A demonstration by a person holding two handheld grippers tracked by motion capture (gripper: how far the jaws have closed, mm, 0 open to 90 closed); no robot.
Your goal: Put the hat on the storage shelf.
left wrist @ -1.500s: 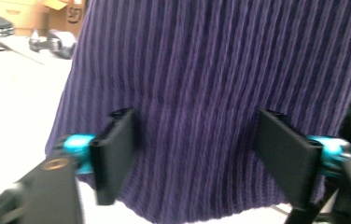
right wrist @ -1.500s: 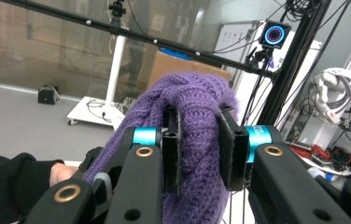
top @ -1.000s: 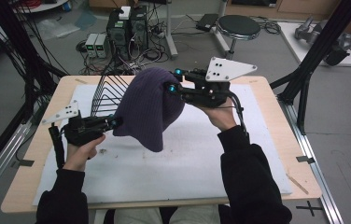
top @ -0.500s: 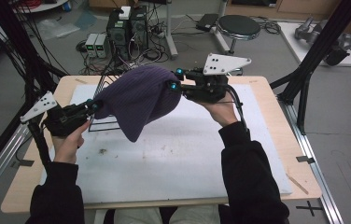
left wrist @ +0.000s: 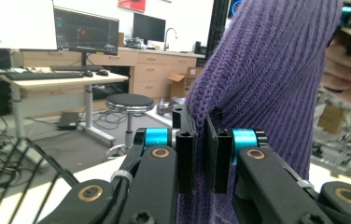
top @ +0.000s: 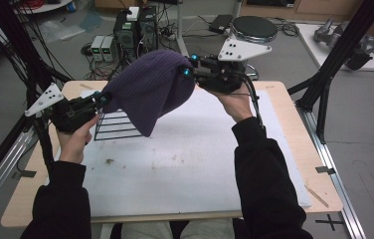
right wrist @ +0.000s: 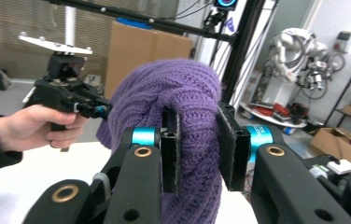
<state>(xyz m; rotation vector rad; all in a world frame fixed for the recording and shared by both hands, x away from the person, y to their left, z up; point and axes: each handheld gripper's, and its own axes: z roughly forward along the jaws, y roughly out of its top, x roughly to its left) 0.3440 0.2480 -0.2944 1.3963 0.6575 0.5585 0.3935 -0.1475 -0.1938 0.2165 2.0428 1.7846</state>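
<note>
Knitwear like this purple beanie [top: 150, 92] is soft, light and stretchy, so I expect it to sag and fold wherever I am not holding it. It hangs in the air between my two grippers, above the wire rack [top: 118, 124] that stands on the white mat [top: 185, 169] of the worktop [top: 284, 104], its loose end drooping in front of the rack.

My left gripper [top: 83, 107] has its jaws nearly closed on a thin fold of the knit at the lower left edge; in the left gripper view [left wrist: 200, 149] only a narrow slit with fabric in it shows between them. My right gripper [top: 195, 74] holds the upper right side, and in the right gripper view [right wrist: 197, 149] its jaws stand wider, clamped around a thick bunched wad of the yarn.

Ribbed knit should not slip much against the jaw faces, but it will stretch under pull. I judge the rim, where the fabric is doubled, the surest place to grip.
</note>
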